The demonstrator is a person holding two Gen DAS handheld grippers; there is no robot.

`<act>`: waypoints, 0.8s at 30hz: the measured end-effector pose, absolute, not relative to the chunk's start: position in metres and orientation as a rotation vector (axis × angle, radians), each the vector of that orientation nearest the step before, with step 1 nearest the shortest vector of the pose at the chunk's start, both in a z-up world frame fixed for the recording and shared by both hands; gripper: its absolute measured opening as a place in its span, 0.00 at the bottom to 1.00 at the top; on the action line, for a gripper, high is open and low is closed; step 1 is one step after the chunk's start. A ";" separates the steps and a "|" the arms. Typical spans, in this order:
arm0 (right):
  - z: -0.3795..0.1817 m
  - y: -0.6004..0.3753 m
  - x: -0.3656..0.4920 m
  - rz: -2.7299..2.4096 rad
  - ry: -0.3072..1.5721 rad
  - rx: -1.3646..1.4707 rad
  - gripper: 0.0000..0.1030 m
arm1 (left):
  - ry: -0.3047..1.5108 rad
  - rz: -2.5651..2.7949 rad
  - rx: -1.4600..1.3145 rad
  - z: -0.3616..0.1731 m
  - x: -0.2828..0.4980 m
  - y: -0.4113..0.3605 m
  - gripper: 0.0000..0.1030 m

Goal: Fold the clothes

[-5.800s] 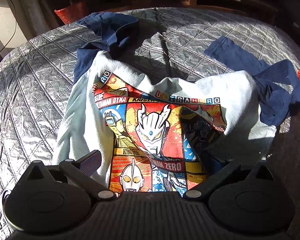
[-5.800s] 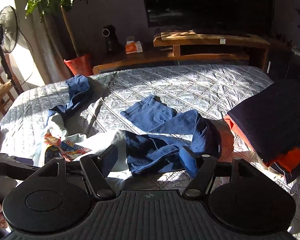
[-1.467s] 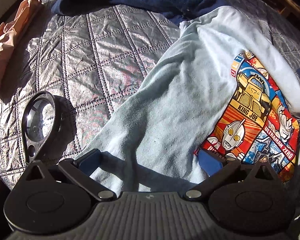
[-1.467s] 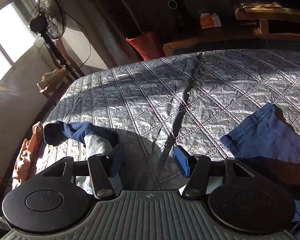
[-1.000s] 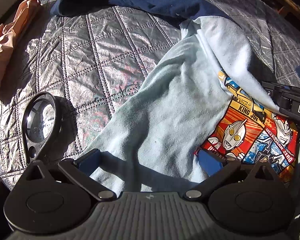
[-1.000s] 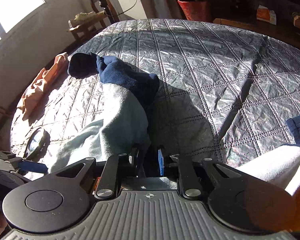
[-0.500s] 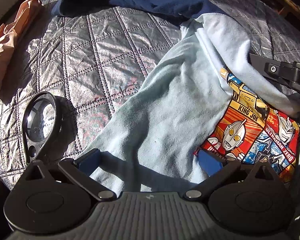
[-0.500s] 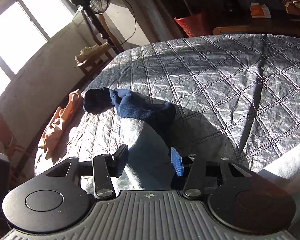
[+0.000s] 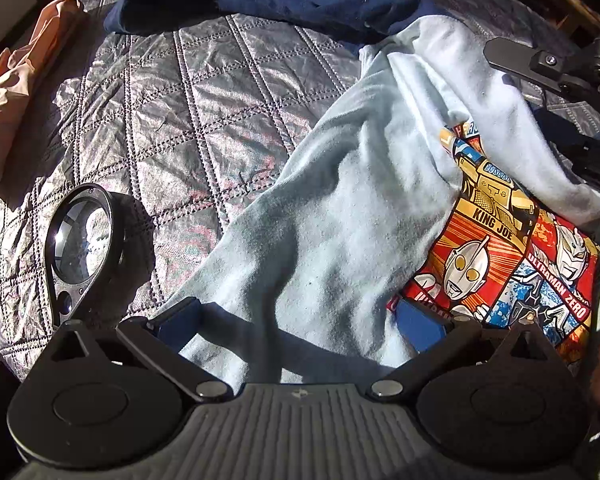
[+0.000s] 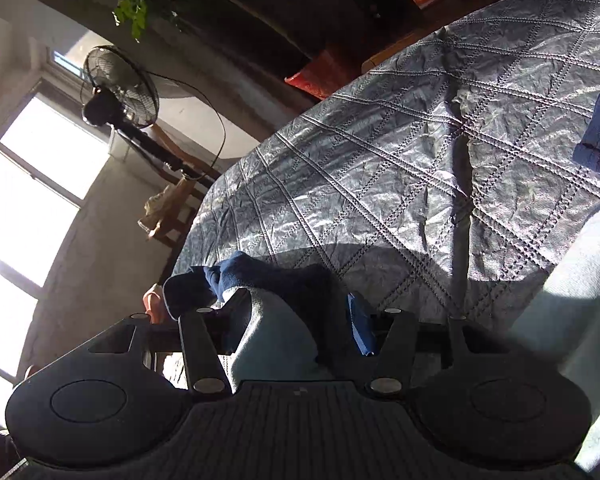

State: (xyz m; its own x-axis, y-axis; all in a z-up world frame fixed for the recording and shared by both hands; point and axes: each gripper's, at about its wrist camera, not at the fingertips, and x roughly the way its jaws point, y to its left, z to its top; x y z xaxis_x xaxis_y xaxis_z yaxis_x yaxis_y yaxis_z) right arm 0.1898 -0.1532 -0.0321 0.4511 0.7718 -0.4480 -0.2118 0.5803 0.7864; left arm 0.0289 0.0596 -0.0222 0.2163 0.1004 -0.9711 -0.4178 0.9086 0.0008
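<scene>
- While sunlight is falling across the quilted grey bedspread (image 9: 204,120), we are holding the left gripper (image 9: 300,320) pointed steeply down over the pale blue shirt (image 9: 340,220), its blue pads spread wide apart with the shirt's hem lying between them; we are not seeing either pad pressing the cloth.
- We are seeing the shirt lying crumpled on the bedspread, its colourful cartoon print (image 9: 512,256) showing at the right, partly covered by a fold of the pale cloth.
- We are seeing its dark navy sleeve (image 9: 300,4) stretching out flat across the far part of the bedspread.
- We are keeping the right gripper (image 10: 296,328) low over the shirt's shoulder, jaws parted, with pale cloth and the navy sleeve (image 10: 268,276) running between the pads; whether a pad is touching the cloth we cannot tell.
- We are seeing, in the left wrist view, one black finger (image 9: 540,68) of the right gripper reaching in above the shirt's upper edge.
- We are noticing a round black-rimmed lens (image 9: 82,240) lying on the bedspread just left of the shirt, and a peach garment (image 9: 16,92) bunched at the bed's left edge.
- We are seeing a standing fan (image 10: 120,88) by the bright window beyond the bed.
</scene>
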 end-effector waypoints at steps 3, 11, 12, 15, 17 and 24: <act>-0.040 -0.157 0.193 0.647 0.915 0.723 0.55 | 1.307 0.365 -0.285 -0.022 0.028 0.059 1.00; -0.031 -0.107 0.185 0.770 0.984 0.416 0.07 | 1.297 0.368 -0.283 -0.021 0.026 0.059 1.00; -0.030 -0.106 0.185 0.773 0.979 0.405 0.07 | 1.294 0.368 -0.282 -0.022 0.026 0.059 1.00; -0.017 -0.104 0.179 0.801 0.924 0.345 0.06 | 1.291 0.368 -0.281 -0.021 0.026 0.059 1.00; -0.005 -0.109 0.175 0.779 0.867 0.307 0.06 | 1.292 0.367 -0.280 -0.021 0.026 0.059 1.00; 0.059 -0.094 0.173 0.562 0.471 -0.101 0.04 | 1.285 0.370 -0.280 -0.024 0.028 0.065 1.00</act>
